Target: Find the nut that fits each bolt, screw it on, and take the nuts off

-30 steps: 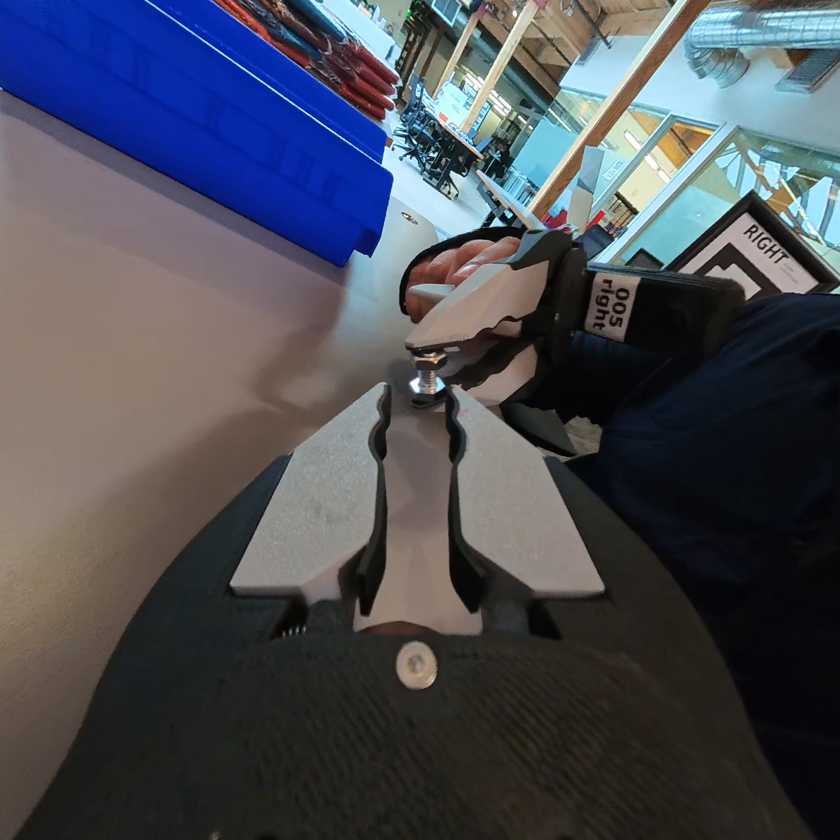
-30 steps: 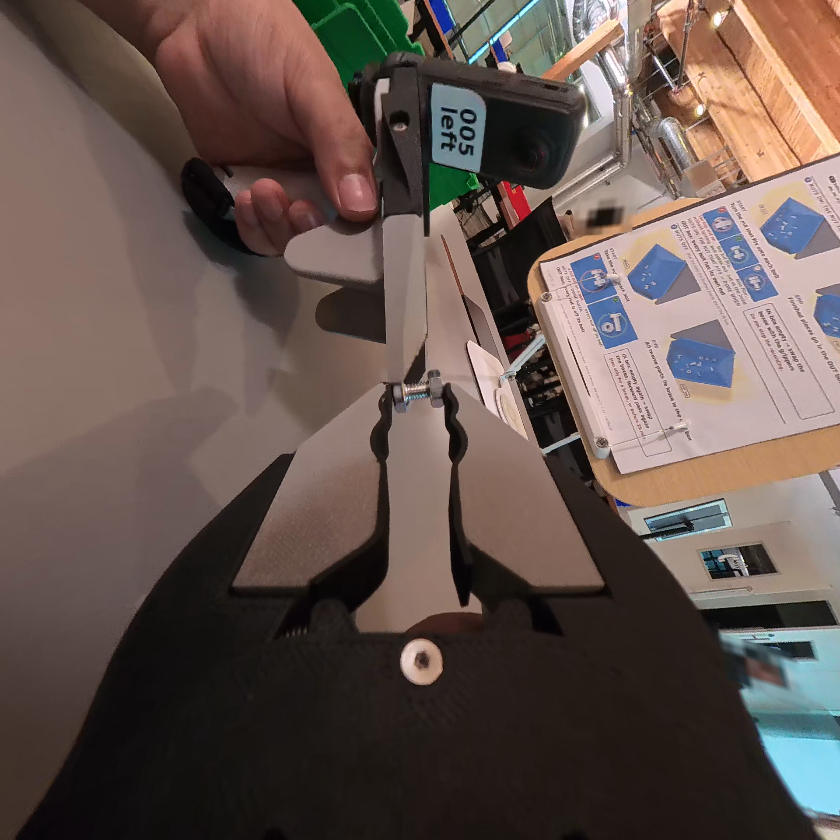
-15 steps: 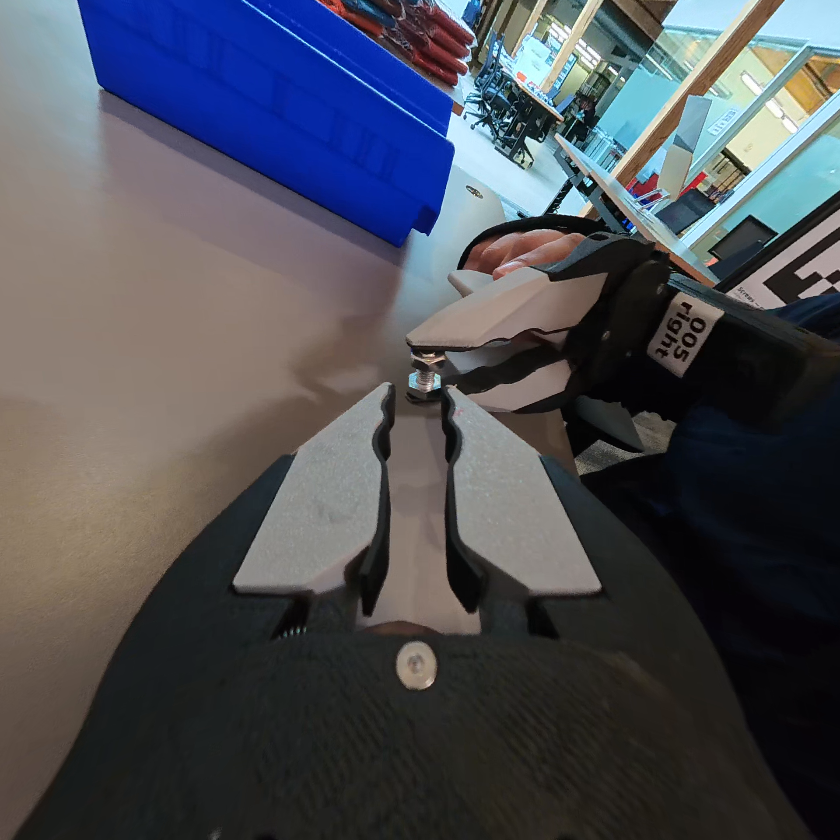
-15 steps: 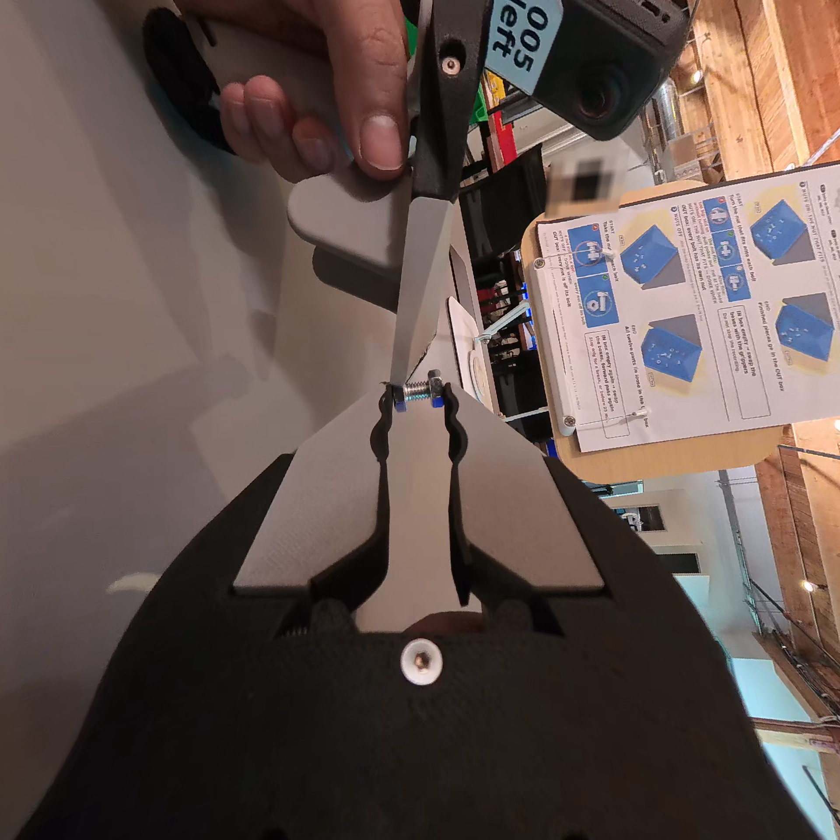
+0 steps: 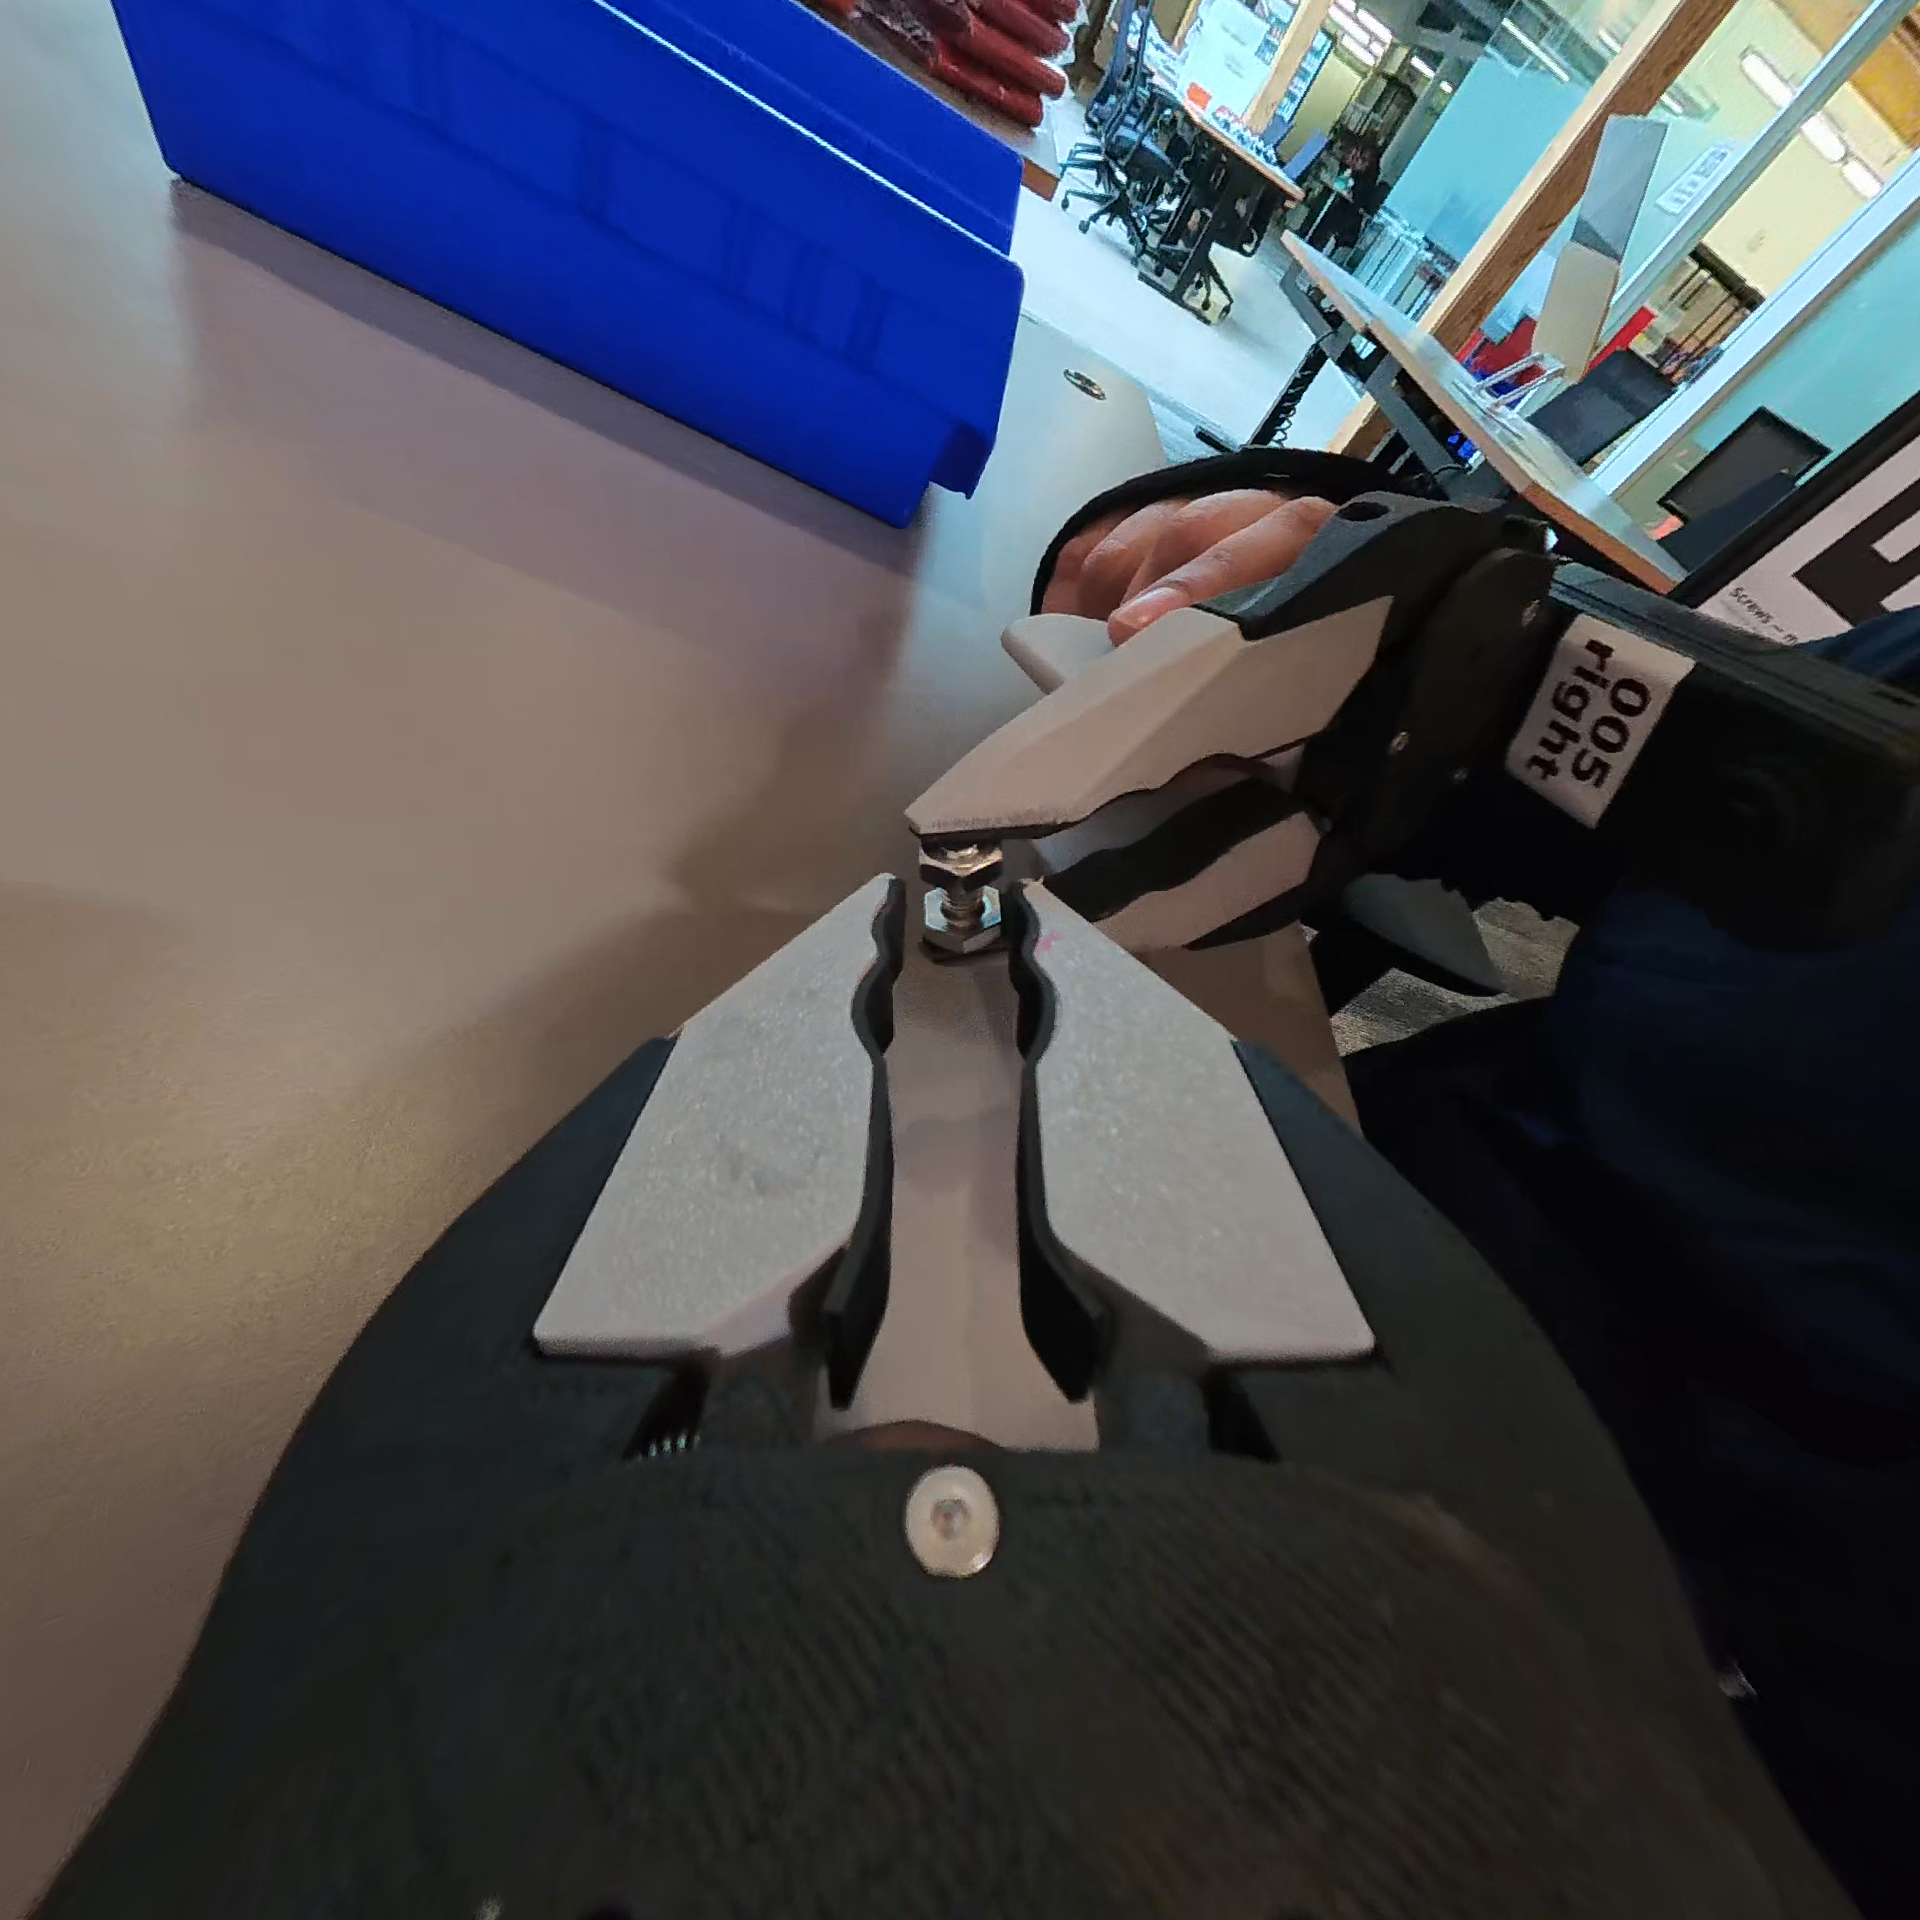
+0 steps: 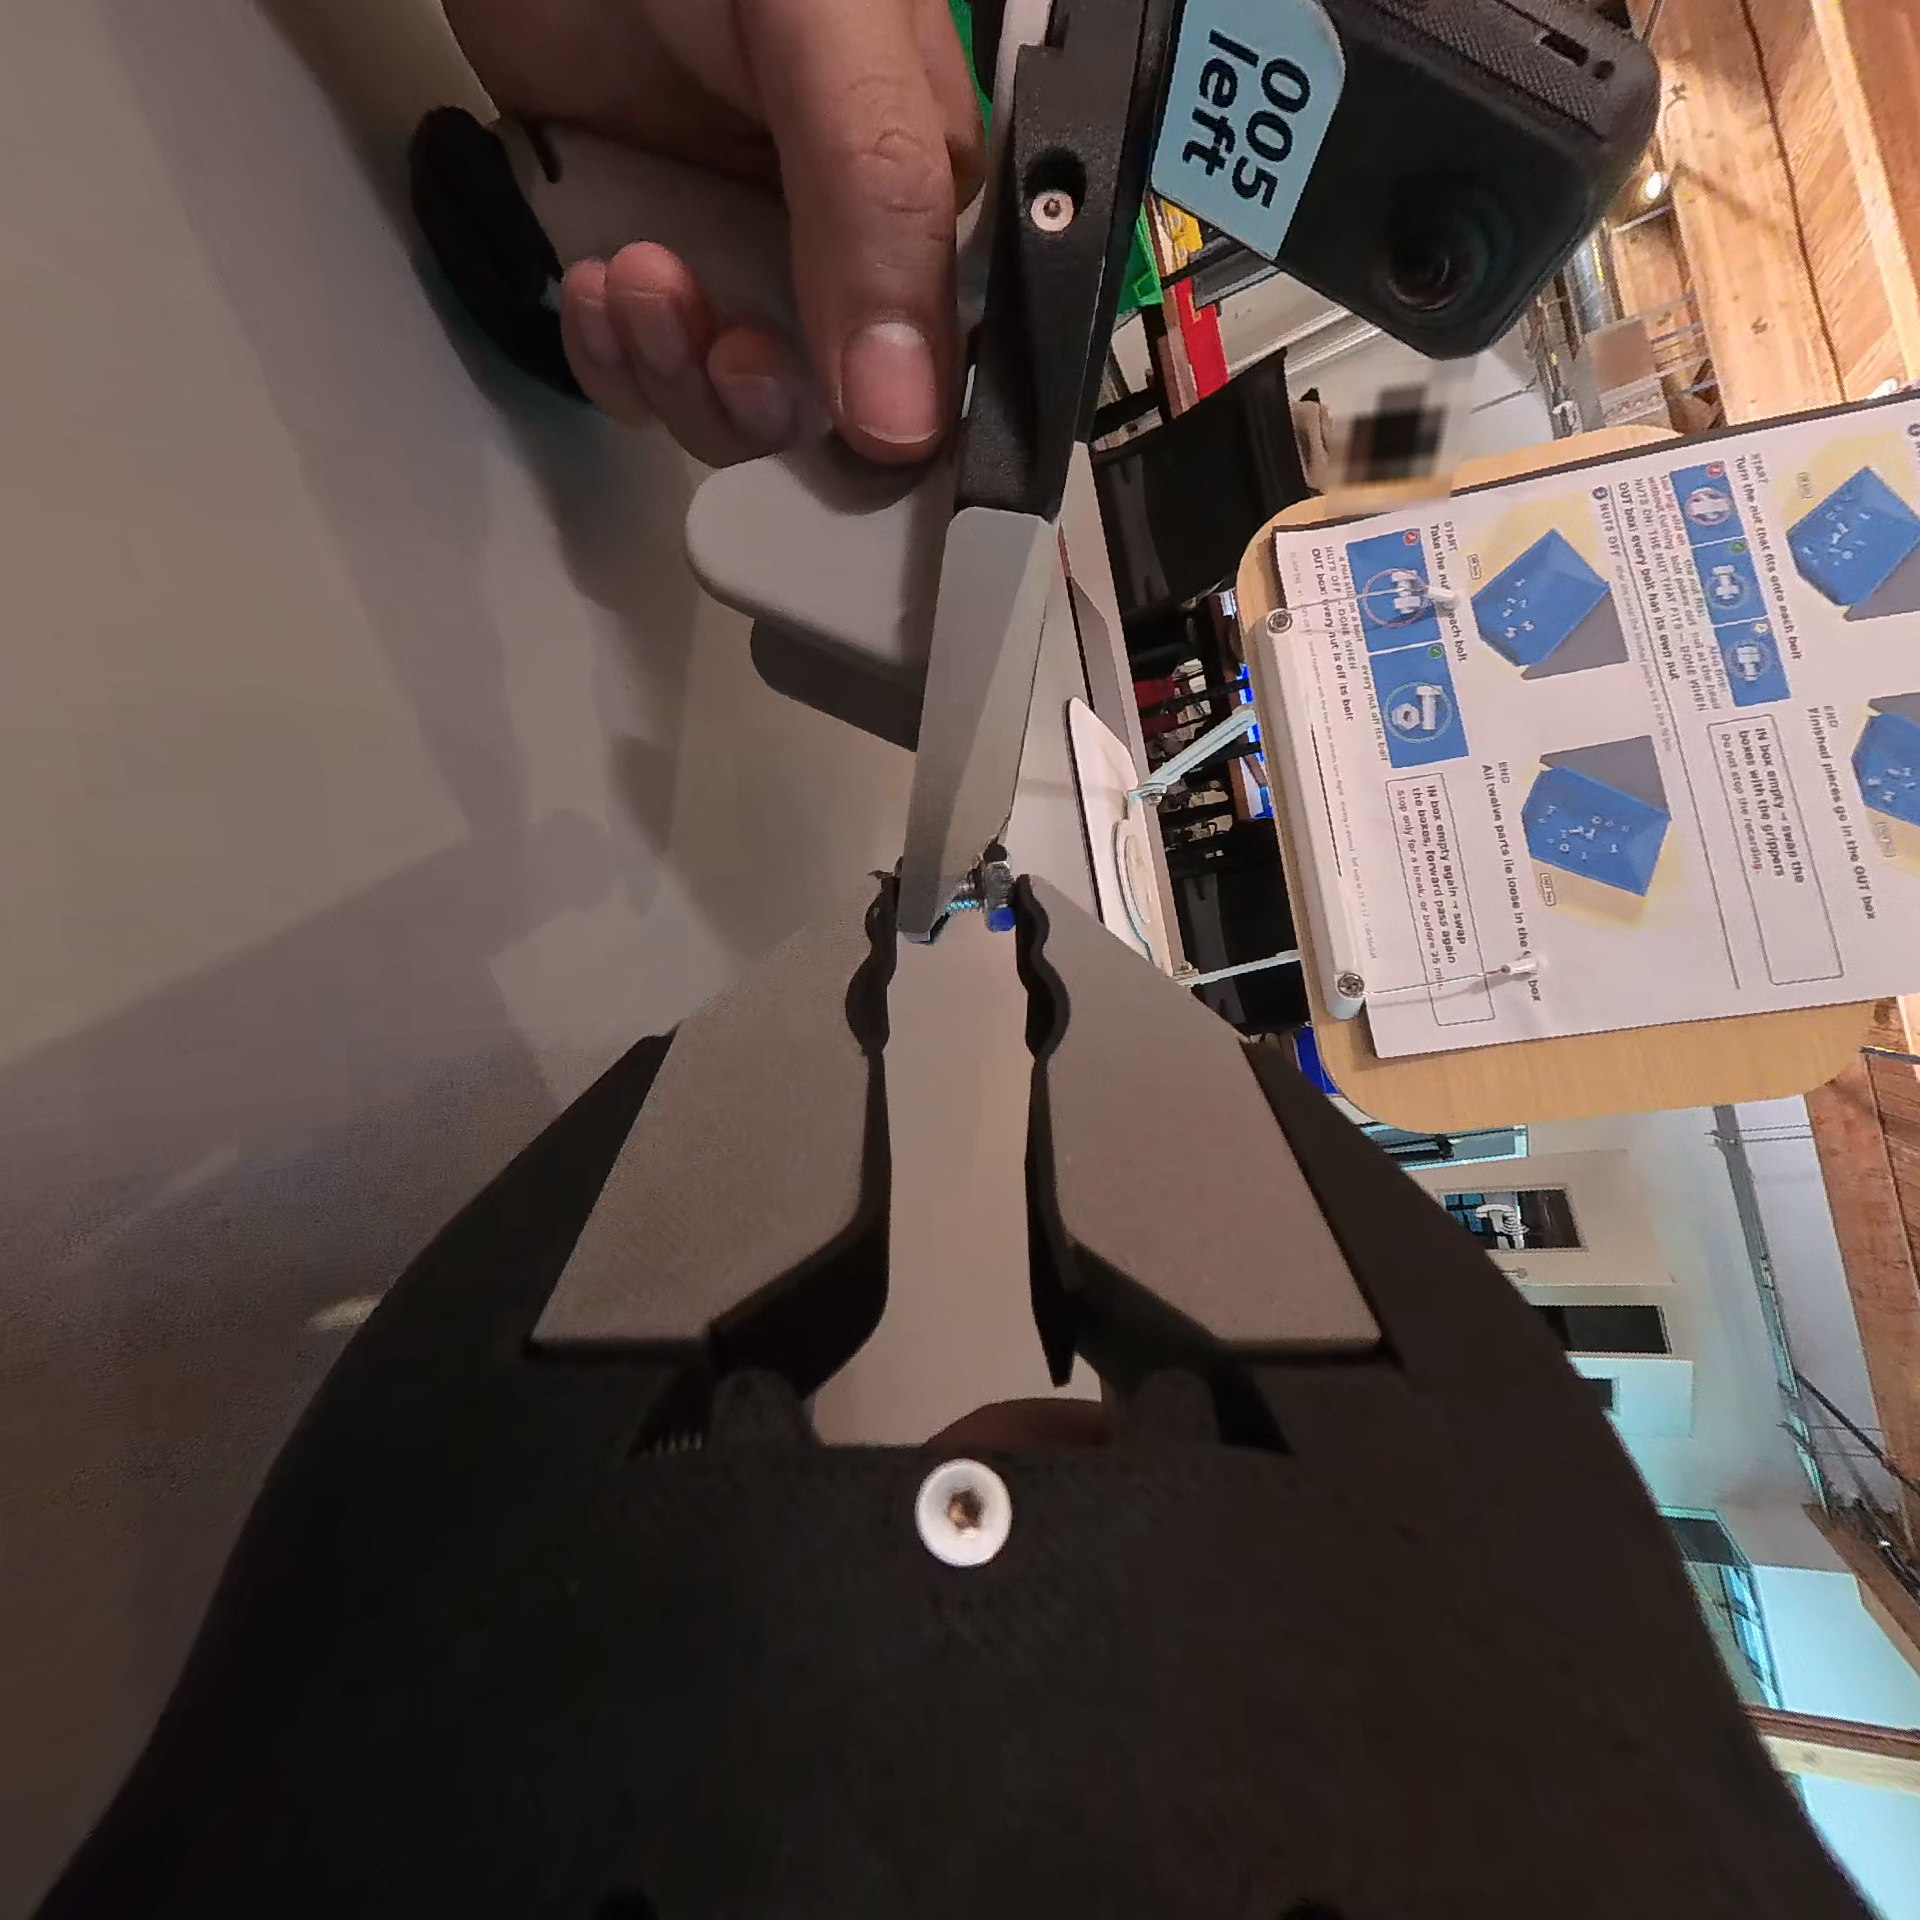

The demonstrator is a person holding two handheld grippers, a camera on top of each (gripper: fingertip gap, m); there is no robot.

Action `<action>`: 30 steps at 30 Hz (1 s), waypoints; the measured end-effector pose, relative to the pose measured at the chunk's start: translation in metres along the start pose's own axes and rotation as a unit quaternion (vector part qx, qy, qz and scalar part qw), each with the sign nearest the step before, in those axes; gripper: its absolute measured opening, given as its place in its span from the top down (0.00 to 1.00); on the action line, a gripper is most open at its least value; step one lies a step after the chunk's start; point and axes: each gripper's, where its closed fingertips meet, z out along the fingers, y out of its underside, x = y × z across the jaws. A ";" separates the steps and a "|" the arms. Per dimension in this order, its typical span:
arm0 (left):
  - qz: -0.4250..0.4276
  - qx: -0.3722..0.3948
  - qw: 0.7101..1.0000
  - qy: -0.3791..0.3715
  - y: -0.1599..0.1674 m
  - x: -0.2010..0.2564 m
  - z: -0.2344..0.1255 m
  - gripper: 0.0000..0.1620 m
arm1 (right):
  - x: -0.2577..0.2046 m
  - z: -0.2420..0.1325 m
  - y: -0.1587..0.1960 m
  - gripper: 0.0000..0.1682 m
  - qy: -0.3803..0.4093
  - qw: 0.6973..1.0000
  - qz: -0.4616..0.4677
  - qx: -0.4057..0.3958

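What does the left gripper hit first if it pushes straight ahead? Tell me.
The left gripper already touches the nut on the bolt. Just beyond, probably, the right gripper's lower finger; depth is unclear.

- An open-plan industrial workspace, part workshop, part office: rows of desks (image 5: 1226,125) with wheeled chairs (image 5: 1117,166) run into the upper middle of the left wrist view.
- Glass partitions (image 5: 1766,260) and timber posts (image 5: 1558,177) fill the upper right.
- A blue parts bin (image 5: 582,239) sits on the grey counter (image 5: 364,727), upper left.
- An illustrated instruction sheet (image 6: 1621,727) on a wooden board stands at right in the right wrist view, below exposed ductwork (image 6: 1590,291) and timber walls (image 6: 1787,208).
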 end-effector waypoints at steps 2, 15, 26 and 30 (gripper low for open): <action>-0.005 -0.001 1.000 -0.003 0.000 -0.002 0.000 0.88 | 0.000 0.000 0.000 0.88 0.001 1.000 -0.004 -0.002; -0.025 -0.009 1.000 -0.012 0.004 -0.006 -0.001 0.92 | -0.002 0.007 0.005 0.88 0.005 1.000 -0.008 -0.024; 0.020 -0.004 0.999 -0.025 -0.001 -0.004 -0.004 0.93 | 0.004 0.006 0.003 0.87 0.015 1.000 0.016 -0.012; 0.020 0.003 1.000 -0.015 -0.002 -0.002 -0.005 0.93 | 0.006 0.005 0.002 0.87 0.014 0.999 0.031 -0.003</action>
